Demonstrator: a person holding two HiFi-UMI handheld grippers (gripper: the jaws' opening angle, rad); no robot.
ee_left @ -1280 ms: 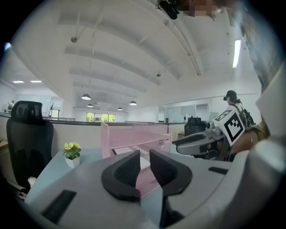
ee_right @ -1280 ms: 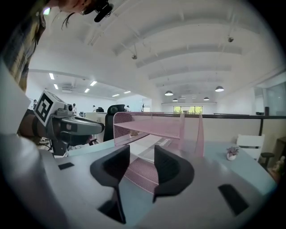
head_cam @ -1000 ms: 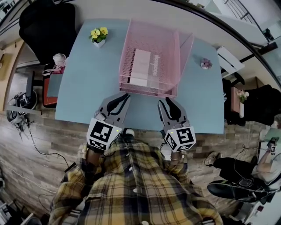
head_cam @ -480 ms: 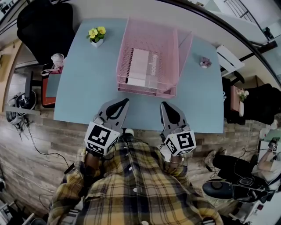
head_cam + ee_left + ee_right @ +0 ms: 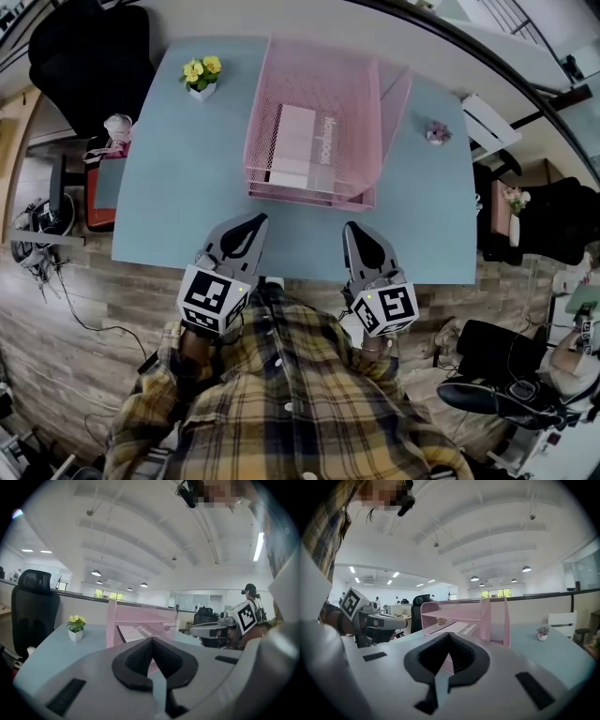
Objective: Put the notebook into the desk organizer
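Notebook (image 5: 295, 145) lay flat inside the pink desk organizer (image 5: 361, 94) on the blue table (image 5: 187, 187) in the head view, with the left gripper (image 5: 260, 218) and right gripper (image 5: 349, 228) apart from it. The left gripper view showed its jaws together, empty. The right gripper view showed jaws just closed together, nothing between them.

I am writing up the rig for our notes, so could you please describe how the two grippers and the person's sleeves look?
The left gripper and right gripper are pale grey, tapering two-jaw tools lined with black padding. Each carries a white cube with black square markers. The shirt, sleeves included, is plaid in yellow, brown and dark grey.
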